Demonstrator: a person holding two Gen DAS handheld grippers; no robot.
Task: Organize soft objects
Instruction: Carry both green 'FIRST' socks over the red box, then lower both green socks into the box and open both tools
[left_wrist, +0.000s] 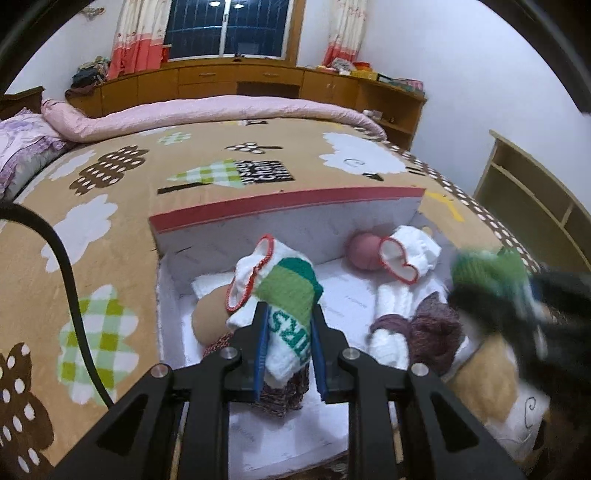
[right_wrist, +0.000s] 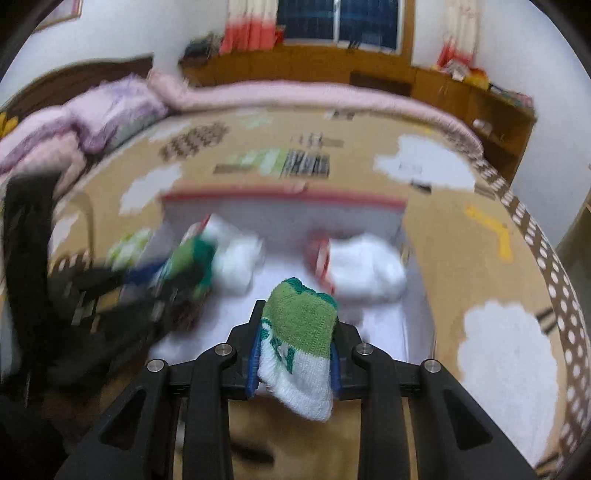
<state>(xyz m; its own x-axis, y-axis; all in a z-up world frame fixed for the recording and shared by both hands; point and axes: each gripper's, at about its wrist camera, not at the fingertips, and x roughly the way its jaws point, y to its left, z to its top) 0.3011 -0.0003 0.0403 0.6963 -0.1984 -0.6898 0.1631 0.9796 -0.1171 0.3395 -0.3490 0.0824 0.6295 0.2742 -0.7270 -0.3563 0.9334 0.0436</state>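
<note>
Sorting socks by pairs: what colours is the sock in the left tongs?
The sock is white with light-green and dark-green bands and green lettering; clearest in the left wrist view.

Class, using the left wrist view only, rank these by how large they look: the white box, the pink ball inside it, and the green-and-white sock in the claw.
1. White box, clearly the largest.
2. Green-and-white sock, though it sits nearest the camera, which enlarges it.
3. Pink ball, smallest and partly hidden.
</note>
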